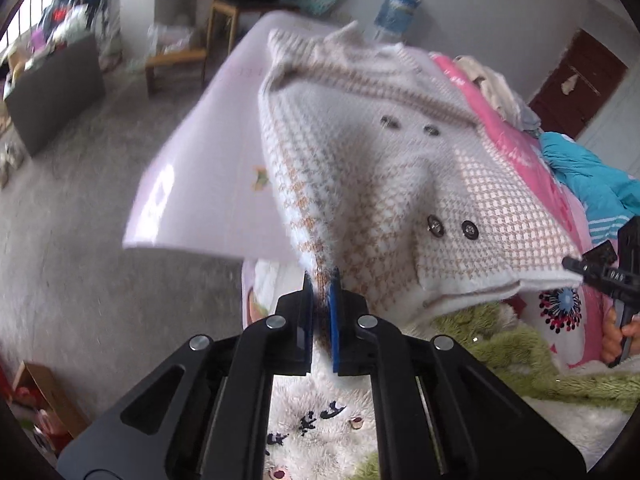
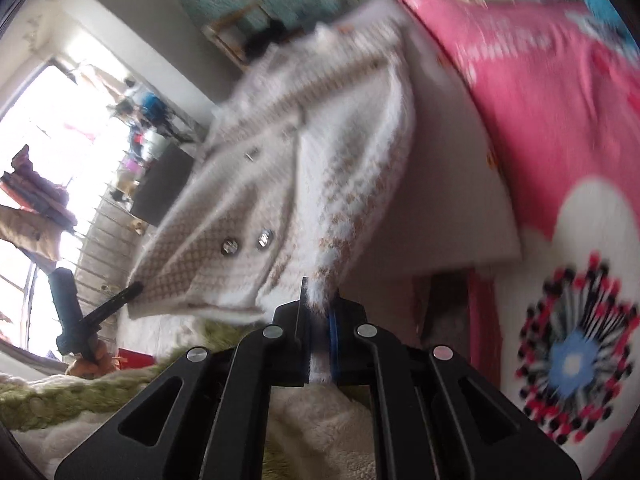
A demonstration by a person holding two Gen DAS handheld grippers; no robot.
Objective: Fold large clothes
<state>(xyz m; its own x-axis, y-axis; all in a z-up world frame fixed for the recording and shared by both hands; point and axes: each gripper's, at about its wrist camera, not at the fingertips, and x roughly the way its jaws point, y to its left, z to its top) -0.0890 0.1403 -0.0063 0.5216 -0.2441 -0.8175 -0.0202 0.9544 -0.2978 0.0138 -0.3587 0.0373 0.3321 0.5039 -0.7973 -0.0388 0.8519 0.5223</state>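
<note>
A fuzzy white and tan checked knit cardigan [image 1: 360, 152] with metal snap buttons lies on a pale lilac folding board [image 1: 208, 160]. My left gripper [image 1: 322, 284] is shut on the cardigan's near hem edge and lifts it. My right gripper [image 2: 318, 300] is shut on the other near edge of the same cardigan [image 2: 300, 168]. The right gripper also shows at the right edge of the left wrist view [image 1: 600, 272]. The left gripper shows at the left of the right wrist view [image 2: 100, 308]. Both views are motion-blurred.
A pink flowered bedspread [image 2: 540, 120] lies under and right of the board. A green fuzzy garment [image 1: 520, 344] and a white fleece [image 1: 312, 420] lie below the grippers. A clothes pile [image 1: 580, 168] sits at the right. Wooden stools [image 1: 180, 60] and a dark box [image 1: 52, 92] stand on the floor.
</note>
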